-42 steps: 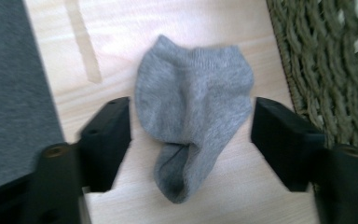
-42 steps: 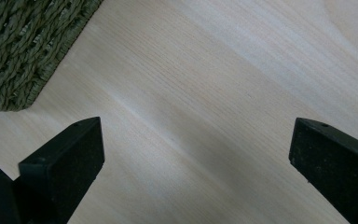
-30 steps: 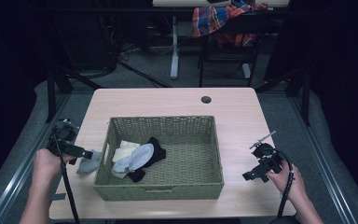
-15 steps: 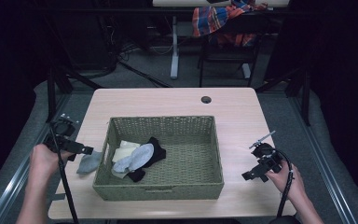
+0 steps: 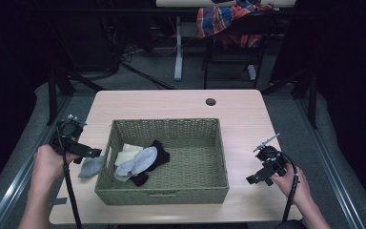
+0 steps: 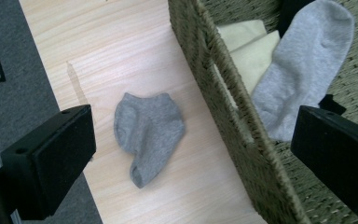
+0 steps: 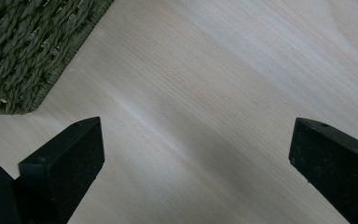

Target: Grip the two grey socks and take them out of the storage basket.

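Observation:
A green woven basket [image 5: 171, 125] [image 6: 223, 98] [image 7: 28, 51] stands in the middle of the wooden table [image 5: 181, 102]. Inside it lie a grey sock [image 5: 142, 160] [image 6: 303, 70], cream socks [image 5: 126, 151] [image 6: 247, 51] and a black sock [image 5: 158, 151]. Another grey sock [image 5: 91, 167] [image 6: 147, 130] lies crumpled on the table just left of the basket. My left gripper [image 5: 89, 153] [image 6: 191, 158] hovers open above that sock, holding nothing. My right gripper [image 5: 253, 177] [image 7: 196, 163] is open over bare wood near the basket's right front corner.
A dark round grommet [image 5: 211, 101] sits near the table's far edge. Beyond the table stand a chair with a plaid cloth [image 5: 228, 19] and a desk leg [image 5: 178, 47]. Grey floor [image 6: 9, 51] lies past the table's left edge.
My left gripper has drawn back to the left and slightly up, away from the grey sock on the table. The right gripper has barely moved.

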`<action>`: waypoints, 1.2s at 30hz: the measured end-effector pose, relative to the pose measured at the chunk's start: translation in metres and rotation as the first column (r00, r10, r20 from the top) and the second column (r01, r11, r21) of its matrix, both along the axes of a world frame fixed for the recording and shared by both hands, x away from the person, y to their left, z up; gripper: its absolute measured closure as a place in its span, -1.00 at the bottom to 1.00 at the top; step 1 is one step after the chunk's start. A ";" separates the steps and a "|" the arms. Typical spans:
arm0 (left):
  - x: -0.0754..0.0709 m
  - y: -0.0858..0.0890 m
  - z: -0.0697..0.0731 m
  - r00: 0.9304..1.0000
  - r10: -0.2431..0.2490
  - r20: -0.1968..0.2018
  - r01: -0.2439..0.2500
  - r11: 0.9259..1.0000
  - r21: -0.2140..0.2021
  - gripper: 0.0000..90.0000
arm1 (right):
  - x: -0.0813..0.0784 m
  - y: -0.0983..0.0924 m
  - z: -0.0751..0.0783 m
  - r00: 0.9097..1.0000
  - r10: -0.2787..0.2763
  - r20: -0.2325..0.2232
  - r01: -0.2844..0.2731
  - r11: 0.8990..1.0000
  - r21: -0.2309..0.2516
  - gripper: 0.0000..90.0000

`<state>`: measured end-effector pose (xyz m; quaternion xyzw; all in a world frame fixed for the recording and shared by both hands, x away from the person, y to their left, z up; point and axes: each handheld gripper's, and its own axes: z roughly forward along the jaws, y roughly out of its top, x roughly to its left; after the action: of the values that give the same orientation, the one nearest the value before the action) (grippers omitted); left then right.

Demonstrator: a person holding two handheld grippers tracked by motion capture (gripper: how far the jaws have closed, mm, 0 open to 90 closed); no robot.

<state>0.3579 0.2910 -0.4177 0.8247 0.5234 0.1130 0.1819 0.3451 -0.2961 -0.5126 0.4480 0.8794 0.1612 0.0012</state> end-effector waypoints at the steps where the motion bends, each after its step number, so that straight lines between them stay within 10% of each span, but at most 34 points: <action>1: 0.000 -0.001 0.001 1.000 -0.004 0.001 0.004 1.000 0.001 -0.99 | 0.000 0.000 0.000 1.000 0.000 -0.004 0.000 1.000 -0.002 -0.93; 19: 0.006 -0.051 0.014 0.991 -0.134 -0.001 0.134 0.991 0.015 -0.99 | -0.002 -0.003 0.000 1.000 -0.014 0.001 0.014 1.000 -0.007 -0.93; 36: 0.030 -0.112 -0.023 0.961 -0.246 -0.127 0.253 0.966 0.049 -0.97 | -0.002 -0.002 0.000 1.000 -0.008 0.000 0.008 1.000 -0.009 -0.93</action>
<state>0.3882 0.1792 -0.4406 0.8949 0.4213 0.0566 0.1361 0.3431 -0.2981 -0.5123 0.4515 0.8783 0.1571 0.0041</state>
